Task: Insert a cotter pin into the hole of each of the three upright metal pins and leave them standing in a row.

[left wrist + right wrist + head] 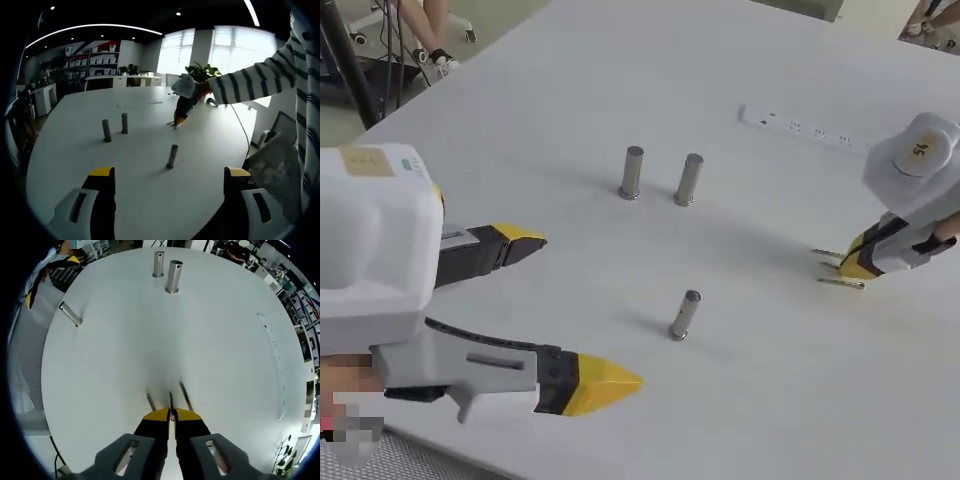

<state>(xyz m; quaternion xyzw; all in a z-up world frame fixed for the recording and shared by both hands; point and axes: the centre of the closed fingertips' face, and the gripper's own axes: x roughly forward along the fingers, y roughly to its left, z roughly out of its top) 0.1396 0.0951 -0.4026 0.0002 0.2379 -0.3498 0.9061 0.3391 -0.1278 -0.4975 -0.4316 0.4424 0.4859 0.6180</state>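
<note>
Grip of right gripper point(171, 414): we see it pinched on the middle thin metal cotter pin point(170, 400).
Left gripper point(169, 171): spread wide, empty.
Upright grey steel pins point(173, 276): three, well ahead of both grippers.

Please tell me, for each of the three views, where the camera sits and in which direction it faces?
Head view: above the table, facing forward and down; open left tongs lower left, right tongs at right.
Left gripper view: low over the table, facing across it; own open jaws, striped sleeve.
Right gripper view: facing down at the table along tongs shut on a cotter pin.
Shared: all views show three pins.
</note>
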